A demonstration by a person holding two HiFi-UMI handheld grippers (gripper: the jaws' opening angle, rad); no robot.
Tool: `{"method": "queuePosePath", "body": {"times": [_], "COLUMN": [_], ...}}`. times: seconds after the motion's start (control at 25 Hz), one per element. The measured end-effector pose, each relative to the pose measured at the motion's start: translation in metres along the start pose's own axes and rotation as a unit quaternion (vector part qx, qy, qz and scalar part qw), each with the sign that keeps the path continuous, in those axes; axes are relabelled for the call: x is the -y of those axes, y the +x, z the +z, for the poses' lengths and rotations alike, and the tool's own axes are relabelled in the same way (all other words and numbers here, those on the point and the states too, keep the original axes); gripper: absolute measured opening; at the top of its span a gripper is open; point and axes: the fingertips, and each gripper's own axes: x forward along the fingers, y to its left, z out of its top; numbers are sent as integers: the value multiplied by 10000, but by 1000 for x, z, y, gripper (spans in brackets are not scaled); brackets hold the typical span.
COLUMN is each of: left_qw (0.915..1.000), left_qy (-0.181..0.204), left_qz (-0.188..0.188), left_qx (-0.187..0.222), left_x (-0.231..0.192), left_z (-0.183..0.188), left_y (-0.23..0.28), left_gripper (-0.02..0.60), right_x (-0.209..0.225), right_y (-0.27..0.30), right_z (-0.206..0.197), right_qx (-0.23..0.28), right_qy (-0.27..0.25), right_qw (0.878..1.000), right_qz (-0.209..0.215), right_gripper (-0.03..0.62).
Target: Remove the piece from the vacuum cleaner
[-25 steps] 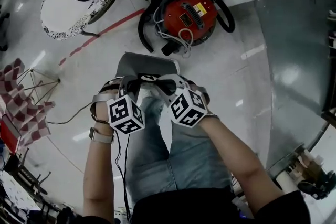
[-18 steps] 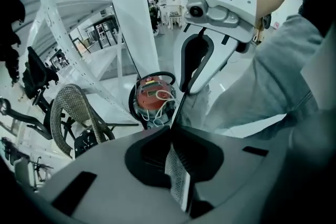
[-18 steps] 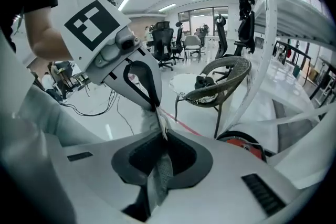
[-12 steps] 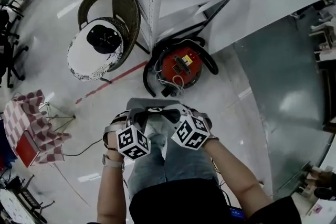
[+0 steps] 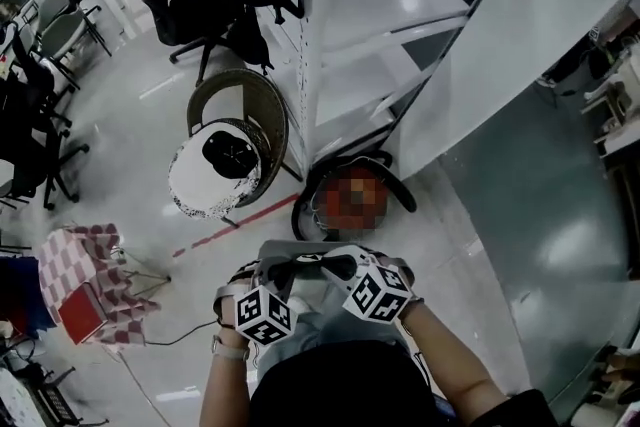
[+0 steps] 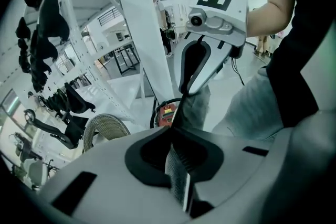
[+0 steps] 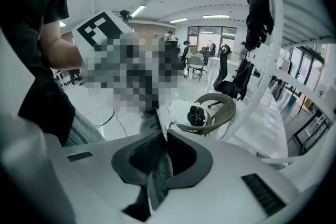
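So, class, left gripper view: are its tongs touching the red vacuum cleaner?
No, the left gripper is shut on the grey piece, with the vacuum cleaner far off on the floor.

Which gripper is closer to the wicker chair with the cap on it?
Left. The chair stands ahead and left of the left gripper; the right gripper sits beside it on the far side, both shut on one grey piece.
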Motion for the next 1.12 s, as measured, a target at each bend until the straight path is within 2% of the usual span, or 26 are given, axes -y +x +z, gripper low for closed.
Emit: {"method": "queuePosePath", "body": {"times": [0.36, 0.56, 0.76, 1.12], "left_qw": [9991, 9980, 9972, 9955], "left_qy": [47, -48, -30, 4], "left_qz": [329, 467, 610, 809], "left_qx": [255, 414, 436, 484], "left_x": [-31, -42, -52, -60], "left_z": [45, 59, 70, 86], "left_y": [-47, -69, -73, -75], "left_gripper": [32, 32, 32, 32], "right_x": [15, 19, 27, 38], "right_y": [-51, -70, -79, -92], "right_z": [50, 73, 80, 84], "right_qx": [213, 369, 355, 437], "right_qy": [-201, -233, -447, -497], "right_qw": [9994, 9988, 9979, 9971], "right_qz": [-182, -240, -303, -383], "right_gripper": [51, 51, 49, 49]}}
